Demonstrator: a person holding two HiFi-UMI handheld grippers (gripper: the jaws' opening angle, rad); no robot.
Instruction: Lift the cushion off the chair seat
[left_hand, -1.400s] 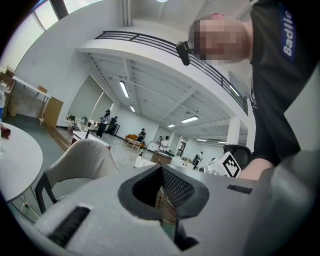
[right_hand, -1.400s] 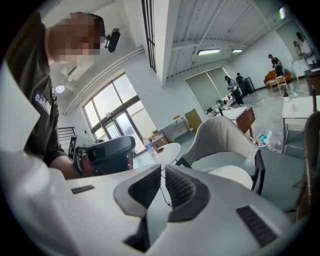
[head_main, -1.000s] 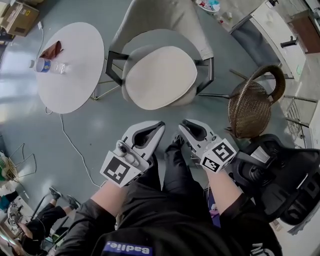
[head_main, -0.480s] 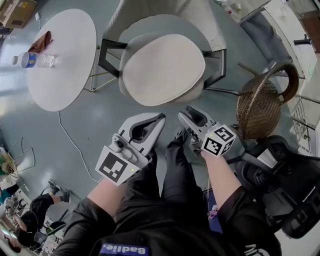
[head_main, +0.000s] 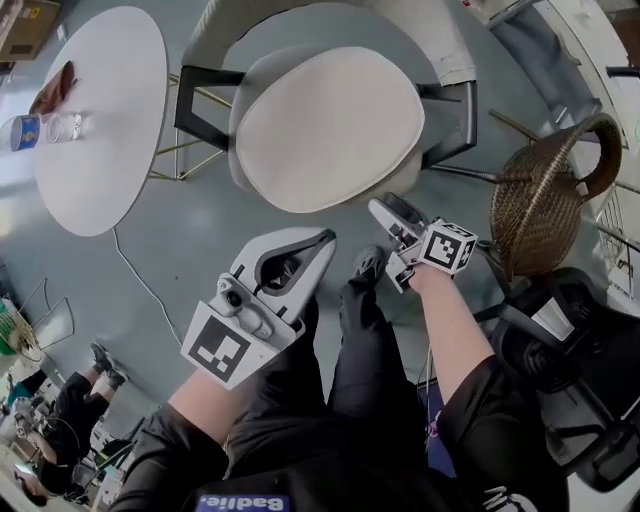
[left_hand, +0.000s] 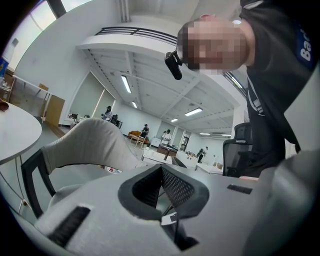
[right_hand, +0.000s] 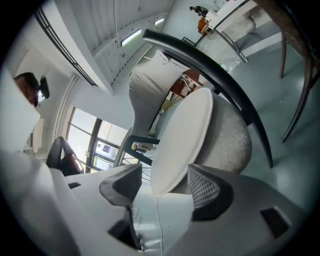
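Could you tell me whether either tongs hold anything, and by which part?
Nothing held: left tongs shut, empty; right tongs opening, cushion edge between them, ungripped.

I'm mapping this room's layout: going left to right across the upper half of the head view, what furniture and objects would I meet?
Round white table → cream oval cushion, lying on the grey upholstered chair → brown woven wicker basket.
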